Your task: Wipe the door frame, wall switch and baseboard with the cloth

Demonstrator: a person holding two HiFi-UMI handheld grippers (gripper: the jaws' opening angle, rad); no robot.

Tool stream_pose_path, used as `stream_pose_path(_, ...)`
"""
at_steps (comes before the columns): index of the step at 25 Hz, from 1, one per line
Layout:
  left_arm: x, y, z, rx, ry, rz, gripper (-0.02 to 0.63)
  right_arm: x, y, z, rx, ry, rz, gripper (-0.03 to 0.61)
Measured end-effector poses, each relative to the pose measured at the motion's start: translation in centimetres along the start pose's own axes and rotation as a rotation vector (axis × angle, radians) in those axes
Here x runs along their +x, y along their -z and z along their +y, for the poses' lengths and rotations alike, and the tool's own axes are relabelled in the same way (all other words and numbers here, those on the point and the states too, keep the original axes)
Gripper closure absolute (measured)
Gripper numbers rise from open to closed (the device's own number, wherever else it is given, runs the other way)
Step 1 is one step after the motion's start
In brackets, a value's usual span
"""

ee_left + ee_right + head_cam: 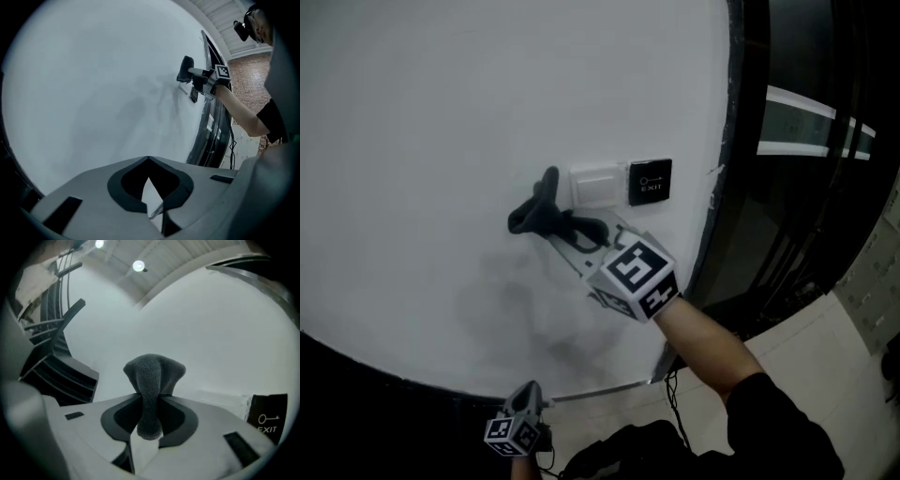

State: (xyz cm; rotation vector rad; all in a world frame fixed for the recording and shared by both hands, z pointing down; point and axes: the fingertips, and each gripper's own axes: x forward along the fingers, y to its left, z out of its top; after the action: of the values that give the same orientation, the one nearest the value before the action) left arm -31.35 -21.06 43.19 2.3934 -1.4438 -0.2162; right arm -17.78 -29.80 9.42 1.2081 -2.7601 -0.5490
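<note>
Dark grey fuzzy cloth point(536, 208), bunched, sits against the white wall point(441, 112) just left of the white rectangular wall switch point(595, 186). A black EXIT plate point(650, 182) adjoins the switch's right side. The right gripper point(572, 230) has its jaws clamped on the cloth. The left gripper point(525, 398) is low, with its jaws together and nothing between them.

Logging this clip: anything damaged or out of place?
Nothing stands out. The wall switch and EXIT plate sit side by side, intact, and the cloth is pinched in the right gripper beside the switch.
</note>
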Motion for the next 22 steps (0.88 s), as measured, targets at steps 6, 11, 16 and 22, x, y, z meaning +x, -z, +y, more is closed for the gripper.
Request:
stream_pose_path(6, 0.5, -0.6, 0.3, 0.012, 0.002, -0.013, 0.623, -0.4, 2.1, -4.7, 0.118, 0.067, 0.019, 0.483)
stream_pose_path(11, 2.1, -0.2, -0.3, 0.03, 0.015, 0.01, 0.623, -2.8, 3.5, -8.9, 0.177, 0.131, 0.005, 0.482)
stream_pose_path(16, 4.0, -0.3, -2.0, 0.04, 0.042, 0.012, 0.623, -4.9, 4.3, -12.3, 0.201, 0.179, 0.008, 0.482)
stream_pose_path(22, 3.6, 0.6, -2.5, 0.039, 0.068, 0.042, 0.623, -6.3, 4.2, -13.1, 0.2, 0.223, 0.001, 0.482)
